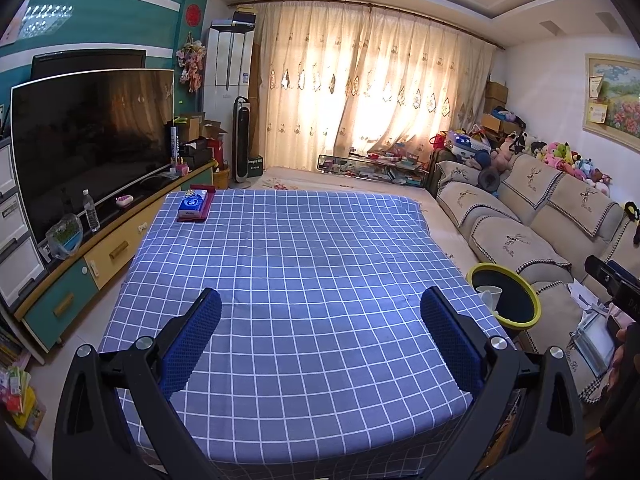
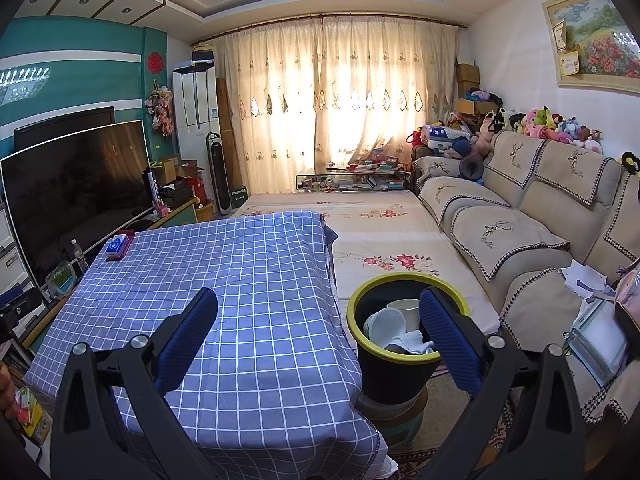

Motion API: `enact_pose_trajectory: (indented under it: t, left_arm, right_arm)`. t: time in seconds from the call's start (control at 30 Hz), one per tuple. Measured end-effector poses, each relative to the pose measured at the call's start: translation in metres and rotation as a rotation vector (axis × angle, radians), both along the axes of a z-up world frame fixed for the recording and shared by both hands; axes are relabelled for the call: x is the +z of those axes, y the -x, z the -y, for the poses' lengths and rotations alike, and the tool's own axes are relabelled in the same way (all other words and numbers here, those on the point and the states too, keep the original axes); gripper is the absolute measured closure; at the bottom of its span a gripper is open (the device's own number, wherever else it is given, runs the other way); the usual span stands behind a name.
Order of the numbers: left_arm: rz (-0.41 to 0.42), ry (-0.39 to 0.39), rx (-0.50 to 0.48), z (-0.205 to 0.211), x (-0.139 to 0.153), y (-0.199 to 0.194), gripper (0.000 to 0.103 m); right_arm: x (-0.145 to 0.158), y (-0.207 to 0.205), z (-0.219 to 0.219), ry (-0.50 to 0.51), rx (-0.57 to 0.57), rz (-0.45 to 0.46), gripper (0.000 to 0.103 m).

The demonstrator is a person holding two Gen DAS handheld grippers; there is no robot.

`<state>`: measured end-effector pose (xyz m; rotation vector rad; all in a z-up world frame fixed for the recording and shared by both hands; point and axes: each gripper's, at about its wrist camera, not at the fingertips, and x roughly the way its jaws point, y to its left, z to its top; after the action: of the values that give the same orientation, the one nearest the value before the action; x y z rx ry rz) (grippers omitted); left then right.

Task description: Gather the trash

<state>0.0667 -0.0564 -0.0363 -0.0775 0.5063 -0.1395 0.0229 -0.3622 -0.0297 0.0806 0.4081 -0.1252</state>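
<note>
Left gripper (image 1: 320, 316) and right gripper (image 2: 318, 316): fingers spread wide, holding nothing. Trash bin (image 2: 400, 364) under right's right finger, beside the surface (image 2: 224, 280) for easy drops; cups and tissue inside, apparently.

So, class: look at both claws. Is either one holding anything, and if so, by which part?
Nothing is held. The left claw and the right claw are both open and empty; the cups and tissue lie in the bin.
</note>
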Motion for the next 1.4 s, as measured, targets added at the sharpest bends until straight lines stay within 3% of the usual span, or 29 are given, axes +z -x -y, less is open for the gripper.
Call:
enact_pose_trajectory:
  t: [1.03, 1.4]
  left_arm:
    - [-0.015, 0.005, 0.002, -0.002, -0.009, -0.004, 0.005]
    - [-0.064, 0.036, -0.01, -0.005, -0.018, -0.019, 0.005]
  right_arm:
    - [-0.004, -0.003, -0.002, -0.004, 0.001, -0.006, 0.007]
    - [-0.015, -0.012, -0.004, -0.008, 0.006, -0.032, 0.007]
